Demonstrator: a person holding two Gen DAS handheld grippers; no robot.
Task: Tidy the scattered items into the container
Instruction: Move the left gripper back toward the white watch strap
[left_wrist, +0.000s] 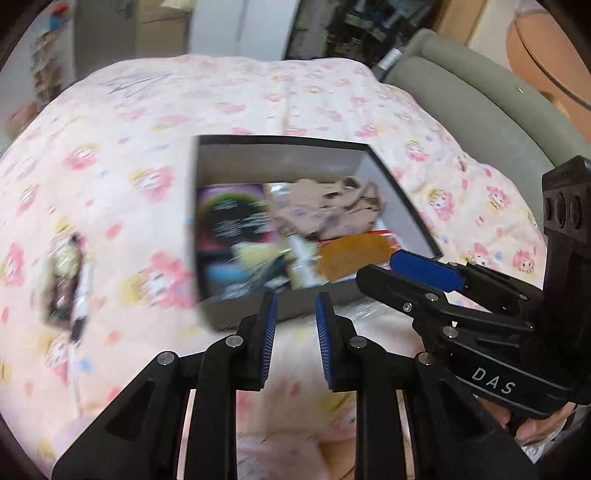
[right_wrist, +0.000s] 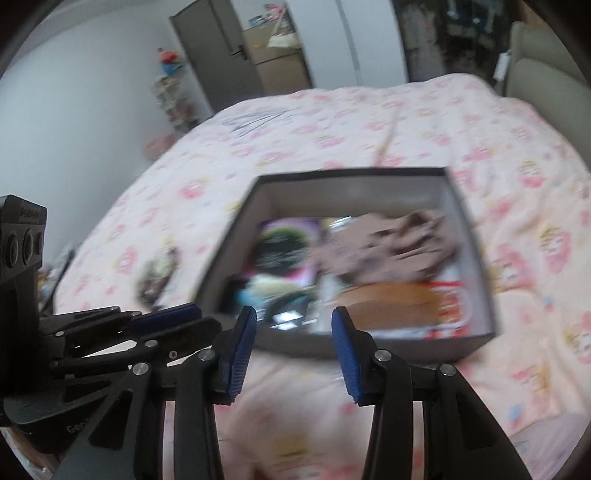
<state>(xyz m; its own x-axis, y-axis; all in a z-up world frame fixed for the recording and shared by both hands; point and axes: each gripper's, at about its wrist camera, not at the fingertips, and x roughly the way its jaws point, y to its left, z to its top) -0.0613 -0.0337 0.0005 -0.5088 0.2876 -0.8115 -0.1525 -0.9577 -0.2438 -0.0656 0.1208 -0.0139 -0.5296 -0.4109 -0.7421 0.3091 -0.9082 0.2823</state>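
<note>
While resting on bedspread, box, beige cloth, orange packet inside

Pink patterned quilt, grey headboard, grey door.

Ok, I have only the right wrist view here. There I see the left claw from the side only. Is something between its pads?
Observer: No. The left wrist view looks straight along the left claw: its pads stand apart with nothing between them.
Operator: What shows behind that gap?
Observer: The near wall of the box, with the bedcover below it.
Operator: And what holds my right claw?
Observer: The right claw comes in from the right of that view, and a hand grips its handle low in the corner.
</note>
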